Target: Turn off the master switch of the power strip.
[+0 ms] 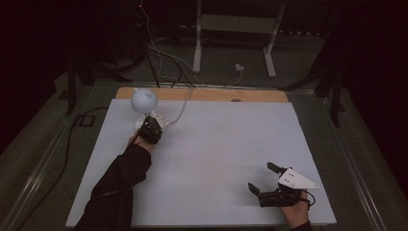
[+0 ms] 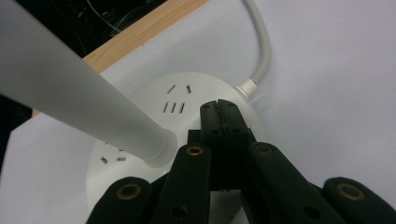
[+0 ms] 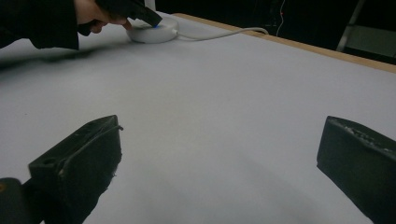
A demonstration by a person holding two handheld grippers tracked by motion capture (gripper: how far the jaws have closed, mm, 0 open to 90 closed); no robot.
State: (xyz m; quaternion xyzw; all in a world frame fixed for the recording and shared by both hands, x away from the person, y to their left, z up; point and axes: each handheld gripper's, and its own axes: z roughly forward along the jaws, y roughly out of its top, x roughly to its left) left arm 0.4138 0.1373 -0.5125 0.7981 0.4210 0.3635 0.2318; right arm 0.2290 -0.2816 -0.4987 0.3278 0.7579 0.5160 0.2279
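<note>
Two claws: left claw point(image 2: 223, 108) clenched, tips on round socket base point(image 2: 140, 112); right claw point(image 3: 219, 154) released above table point(image 1: 216, 144).

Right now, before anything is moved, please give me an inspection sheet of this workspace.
Surface: white sheet on a wooden table; bare across the middle.
Job's things: round white socket base with a lamp, globe head on a white stem.
Clutter: nothing seen.
Grippers: left gripper shut, tips over the base; right gripper open, at the near right.
Cables: white cord leaves the base toward the far edge; more cables on the floor.
Surroundings: dark room, white stand behind.
</note>
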